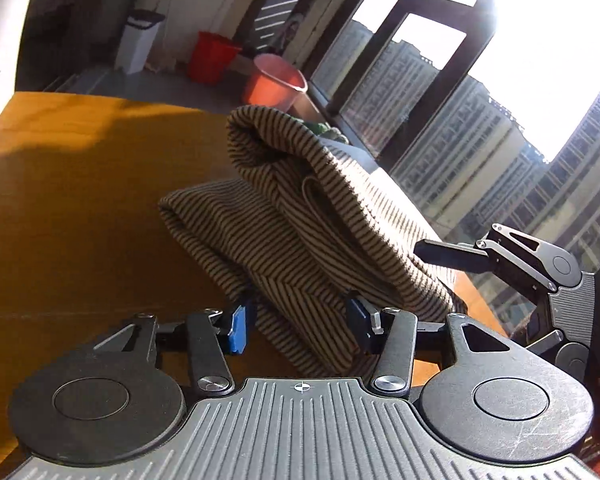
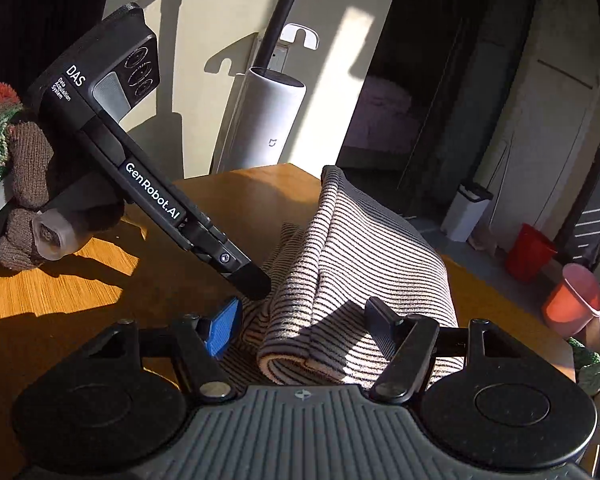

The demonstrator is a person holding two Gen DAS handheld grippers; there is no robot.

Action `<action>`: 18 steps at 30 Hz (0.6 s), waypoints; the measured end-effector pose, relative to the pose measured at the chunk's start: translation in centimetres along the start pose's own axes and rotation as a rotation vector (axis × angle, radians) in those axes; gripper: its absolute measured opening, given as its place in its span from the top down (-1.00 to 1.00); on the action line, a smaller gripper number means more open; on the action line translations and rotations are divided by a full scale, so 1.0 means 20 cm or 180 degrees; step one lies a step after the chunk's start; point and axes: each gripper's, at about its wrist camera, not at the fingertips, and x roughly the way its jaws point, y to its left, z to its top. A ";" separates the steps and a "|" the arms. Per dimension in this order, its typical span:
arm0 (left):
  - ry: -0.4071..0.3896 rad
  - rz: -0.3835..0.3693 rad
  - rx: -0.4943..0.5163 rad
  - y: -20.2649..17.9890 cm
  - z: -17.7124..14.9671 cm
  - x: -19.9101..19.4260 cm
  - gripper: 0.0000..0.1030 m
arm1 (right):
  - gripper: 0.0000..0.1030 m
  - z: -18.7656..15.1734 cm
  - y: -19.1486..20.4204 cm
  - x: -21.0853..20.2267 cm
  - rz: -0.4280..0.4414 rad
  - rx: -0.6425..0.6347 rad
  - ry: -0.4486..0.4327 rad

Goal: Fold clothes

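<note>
Both grippers, left gripper (image 1: pixel 300 322) and right gripper (image 2: pixel 302 326), stand released around the bunched striped garment (image 1: pixel 300 216) on the wooden table (image 1: pixel 80 220), seemingly mid-fold; next, clench an edge.

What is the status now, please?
Left gripper and right gripper open, straddling striped garment. Garment bunched on wooden table. Nothing obstructing.

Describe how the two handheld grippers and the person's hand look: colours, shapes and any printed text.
Both grippers are matte black with round pivot discs, ribbed grey bodies and linkage arms. The left gripper and the right gripper each have one blue ribbed finger pad and one dark pad. In the right wrist view, the left one's body reads "DAS" and "GenRobot.AI" in white. The hand on it wears a brown knitted glove.
</note>
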 end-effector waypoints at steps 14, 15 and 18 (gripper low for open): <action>0.0111 -0.0274 0.0142 -0.05 -0.04 0.04 0.04 | 0.55 0.17 -0.27 -0.02 0.0960 0.1271 -0.0105; 0.0109 -0.0267 0.0167 -0.05 -0.04 0.04 0.03 | 0.55 0.15 -0.24 0.02 0.0966 0.1197 0.0014; 0.0147 -0.0164 0.0303 -0.05 -0.06 -0.02 -0.01 | 0.52 0.09 -0.21 0.08 0.1014 0.1256 0.0111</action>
